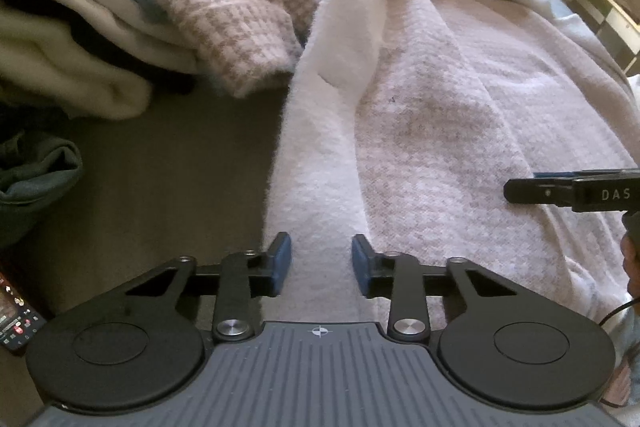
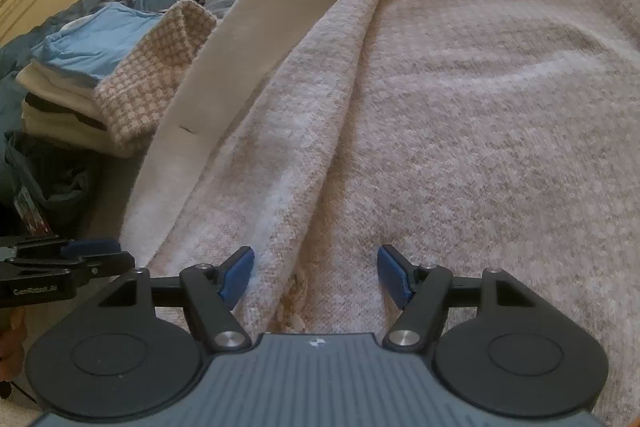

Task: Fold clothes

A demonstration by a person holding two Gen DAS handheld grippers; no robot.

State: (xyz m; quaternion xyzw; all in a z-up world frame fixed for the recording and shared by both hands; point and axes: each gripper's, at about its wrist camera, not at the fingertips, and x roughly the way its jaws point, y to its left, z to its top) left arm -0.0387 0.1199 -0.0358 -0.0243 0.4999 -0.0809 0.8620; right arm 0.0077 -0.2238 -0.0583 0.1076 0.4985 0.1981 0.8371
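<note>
a pale pink-and-white knitted cardigan (image 2: 460, 115) is spread across the bed, filling centre frame. left gripper (image 1: 321, 263) fingers are seen straddling its white border, slightly apart; right gripper (image 2: 316, 275) fingers are held wide apart above the knit.

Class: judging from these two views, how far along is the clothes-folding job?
Done: a folded stack sits at the left. In hand: the knit garment lies spread out, white band turned outward; the left gripper straddles that band's end, and the right gripper hovers open over the hem. Left: folding it and stacking.
</note>
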